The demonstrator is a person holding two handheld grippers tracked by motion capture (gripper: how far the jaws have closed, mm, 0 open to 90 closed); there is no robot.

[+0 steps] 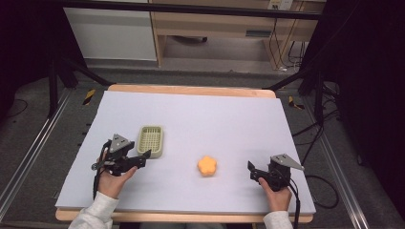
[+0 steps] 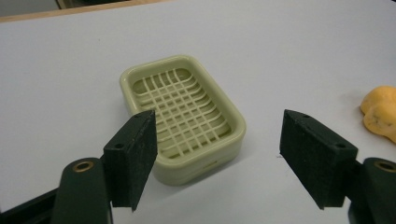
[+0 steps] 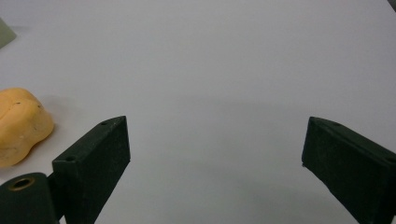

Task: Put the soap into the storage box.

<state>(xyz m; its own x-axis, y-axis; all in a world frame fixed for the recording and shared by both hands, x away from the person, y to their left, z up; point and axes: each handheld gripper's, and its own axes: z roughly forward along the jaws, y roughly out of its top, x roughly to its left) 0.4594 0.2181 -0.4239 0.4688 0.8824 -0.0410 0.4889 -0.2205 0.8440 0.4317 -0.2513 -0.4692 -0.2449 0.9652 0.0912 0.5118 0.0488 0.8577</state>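
Observation:
A pale green soap dish point(image 1: 150, 140) with a grid floor lies empty on the left part of the table; in the left gripper view the soap dish point(image 2: 182, 116) sits just beyond the jaws. My left gripper point(image 1: 143, 158) stands open right beside the dish's near edge, and the left gripper point(image 2: 215, 154) holds nothing. An orange flower-shaped soap point(image 1: 207, 165) rests near the table's middle front, also seen as the orange soap point(image 2: 380, 112) and the orange soap point(image 3: 18, 123). My right gripper point(image 1: 252, 171) is open to the right of the soap; the right gripper point(image 3: 215, 163) is empty.
A pale lilac mat point(image 1: 200, 119) covers the wooden table point(image 1: 191, 89). Black frame bars and cables stand around the table, and wooden furniture lies beyond the far edge.

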